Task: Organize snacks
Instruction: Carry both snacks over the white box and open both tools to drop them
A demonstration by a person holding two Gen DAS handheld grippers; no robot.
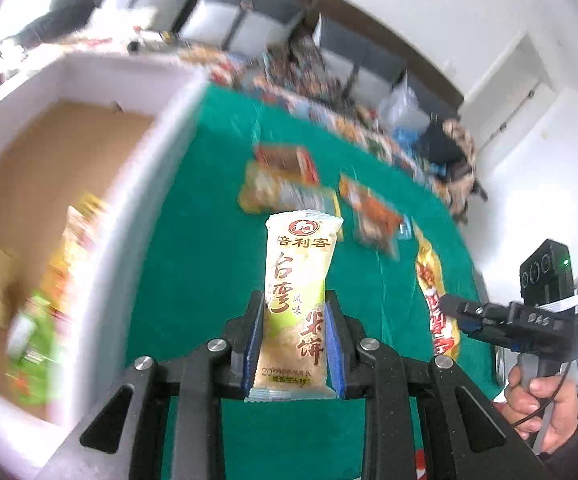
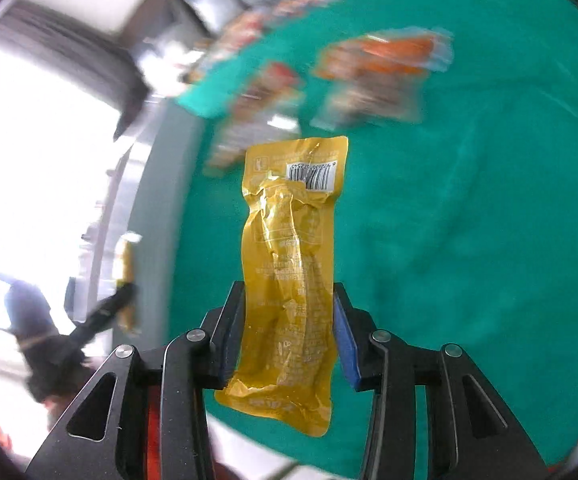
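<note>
Left wrist view: the left gripper [image 1: 294, 308] is clamped on a cream and pale green rice cracker packet [image 1: 298, 306], which stands upright between the blue-padded fingers [image 1: 253, 340], its crimped top edge well above their tips and its bottom edge down near the finger roots. The packet is held above the green cloth [image 1: 209, 248]. Red-brown print reads 台湾 and 米饼, with 风味 in small characters between, and 倍利客 under a round red logo near the top. To the left is a white foam box [image 1: 141, 184] with a brown floor, holding blurred yellow and green packets. Further out on the cloth lie three loose snack packets [image 1: 289, 188], blurred. At the right edge a hand grips the right gripper [image 1: 455, 308], whose tips are closed on a yellow pouch [image 1: 437, 304] with red characters.

Right wrist view: the same yellow pouch [image 2: 289, 280] is a crinkled, glossy sachet seen from its back, pinched at its lower half by the right gripper [image 2: 289, 300]; both fingers [image 2: 343, 344] press its side edges. A white barcode label sits near its top right corner; the fine print is unreadable. It hangs over the green cloth [image 2: 469, 240], with blurred orange packets [image 2: 381, 72] beyond.
</note>
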